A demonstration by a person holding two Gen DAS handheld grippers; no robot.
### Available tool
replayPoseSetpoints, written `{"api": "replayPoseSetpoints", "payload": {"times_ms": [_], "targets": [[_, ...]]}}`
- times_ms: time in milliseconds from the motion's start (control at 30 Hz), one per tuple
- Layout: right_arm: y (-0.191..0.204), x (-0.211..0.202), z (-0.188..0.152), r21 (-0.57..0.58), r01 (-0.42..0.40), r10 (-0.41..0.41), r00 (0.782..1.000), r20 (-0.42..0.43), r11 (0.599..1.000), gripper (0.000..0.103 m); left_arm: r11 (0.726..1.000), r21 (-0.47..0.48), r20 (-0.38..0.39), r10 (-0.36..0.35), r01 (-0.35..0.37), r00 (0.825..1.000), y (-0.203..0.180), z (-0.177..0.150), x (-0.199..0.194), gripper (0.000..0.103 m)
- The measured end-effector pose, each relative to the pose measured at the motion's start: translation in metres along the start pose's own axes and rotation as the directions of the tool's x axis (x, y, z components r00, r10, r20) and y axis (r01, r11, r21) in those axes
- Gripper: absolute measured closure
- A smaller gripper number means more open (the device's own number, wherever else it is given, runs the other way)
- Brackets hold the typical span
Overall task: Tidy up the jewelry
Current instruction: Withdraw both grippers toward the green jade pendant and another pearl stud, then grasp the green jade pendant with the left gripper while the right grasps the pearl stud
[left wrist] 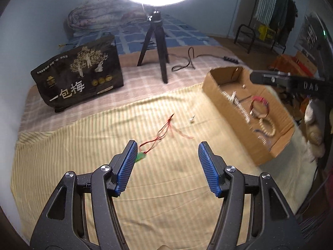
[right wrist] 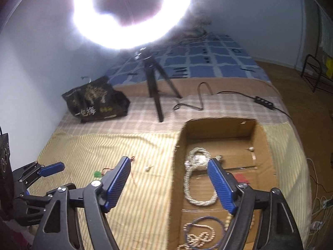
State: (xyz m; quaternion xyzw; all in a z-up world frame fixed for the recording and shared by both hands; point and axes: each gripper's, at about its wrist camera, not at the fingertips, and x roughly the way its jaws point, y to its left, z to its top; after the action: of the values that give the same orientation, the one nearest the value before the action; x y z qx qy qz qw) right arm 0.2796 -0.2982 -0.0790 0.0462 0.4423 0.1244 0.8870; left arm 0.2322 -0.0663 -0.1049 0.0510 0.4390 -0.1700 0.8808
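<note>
Figure: two hand-held grippers over a striped yellow cloth (left wrist: 83, 141) spread on a bed, lit by a ring light (right wrist: 133, 14) on a small tripod (left wrist: 155, 41).

The left gripper (left wrist: 167, 160) hung above the cloth with its jaws wide apart and nothing between them. The right gripper (right wrist: 169, 181) was likewise spread and empty, straddling the near left wall of the cardboard box (right wrist: 220, 129), which sat at the cloth's right edge.

Already in the box lay a pearl necklace (right wrist: 197, 187), a blue cord bracelet (right wrist: 208, 225) and other beaded strands. Still out on the cloth, toward its middle, lay a red-cord pendant (left wrist: 162, 133) with its green stone (left wrist: 140, 156) just beside the left gripper's left finger, and farther on toward the box a small pale trinket (left wrist: 191, 119), too small to identify.

Handling, as judged: the cord looked light, limp and liable to trail or snag, so the firm green stone, or the cord right at it, seemed the better hold. The trinket appeared tiny and easily flicked away; a slow, square pinch against the soft cloth would suit it.

A dark printed bag (left wrist: 81, 79) stood at the far left, well apart from the jewelry.
</note>
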Motion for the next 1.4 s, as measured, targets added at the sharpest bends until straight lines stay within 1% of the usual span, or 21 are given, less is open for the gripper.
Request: {"api": "replayPoseSetpoints", "payload": {"times_ms": [100, 267, 300, 367, 400, 433, 633, 733, 900, 1067, 1167, 1267, 1400], "targets": [[0.013, 0.013, -0.003, -0.018, -0.018, 0.018, 0.999, -0.033, 1.000, 0.034, 0.999, 0.033, -0.040, -0.004, 0.006, 0.999, 0.006, -0.010, 0.012, 0.041], [0.030, 0.038, -0.008, -0.021, -0.054, 0.051, 0.994, -0.098, 0.998, 0.044, 0.998, 0.056, -0.088, -0.016, 0.021, 0.996, 0.010, -0.020, 0.032, 0.041], [0.032, 0.043, -0.009, -0.017, -0.060, 0.058, 0.992, -0.110, 0.998, 0.047, 0.998, 0.055, -0.096, -0.018, 0.024, 0.995, 0.011, -0.021, 0.035, 0.042], [0.035, 0.055, -0.011, -0.005, -0.067, 0.065, 0.988, -0.140, 0.998, 0.051, 0.998, 0.050, -0.116, -0.021, 0.027, 0.993, 0.014, -0.023, 0.044, 0.049], [0.036, 0.061, -0.012, -0.002, -0.065, 0.064, 0.986, -0.154, 0.998, 0.055, 0.999, 0.046, -0.121, -0.023, 0.029, 0.992, 0.016, -0.023, 0.046, 0.050], [0.038, 0.069, -0.014, 0.000, -0.066, 0.065, 0.983, -0.172, 0.998, 0.058, 0.999, 0.039, -0.129, -0.025, 0.030, 0.991, 0.019, -0.023, 0.051, 0.050], [0.043, 0.096, -0.016, 0.011, -0.051, 0.052, 0.973, -0.224, 0.999, 0.068, 1.000, 0.011, -0.150, -0.024, 0.026, 0.988, 0.032, -0.025, 0.065, 0.050], [0.045, 0.108, -0.015, 0.005, -0.034, 0.034, 0.970, -0.239, 0.999, 0.070, 1.000, 0.008, -0.159, -0.021, 0.023, 0.987, 0.035, -0.025, 0.073, 0.050], [0.047, 0.126, -0.015, -0.002, -0.011, 0.010, 0.967, -0.255, 1.000, 0.071, 1.000, 0.007, -0.160, -0.019, 0.021, 0.987, 0.039, -0.023, 0.084, 0.050], [0.055, 0.139, -0.017, -0.054, 0.036, -0.049, 0.964, -0.262, 0.998, 0.072, 0.999, 0.050, -0.162, -0.005, 0.013, 0.987, 0.035, -0.024, 0.092, 0.051], [0.057, 0.145, -0.018, -0.066, 0.046, -0.063, 0.961, -0.268, 0.997, 0.072, 0.997, 0.082, -0.165, 0.018, -0.005, 0.986, 0.033, -0.025, 0.099, 0.051], [0.059, 0.150, -0.017, -0.080, 0.062, -0.082, 0.960, -0.268, 0.995, 0.072, 0.996, 0.092, -0.169, 0.018, -0.002, 0.986, 0.034, -0.025, 0.103, 0.051], [0.057, 0.155, -0.017, -0.080, 0.069, -0.089, 0.955, -0.282, 0.994, 0.072, 0.995, 0.098, -0.170, 0.050, -0.034, 0.984, 0.039, -0.023, 0.108, 0.053]]}}
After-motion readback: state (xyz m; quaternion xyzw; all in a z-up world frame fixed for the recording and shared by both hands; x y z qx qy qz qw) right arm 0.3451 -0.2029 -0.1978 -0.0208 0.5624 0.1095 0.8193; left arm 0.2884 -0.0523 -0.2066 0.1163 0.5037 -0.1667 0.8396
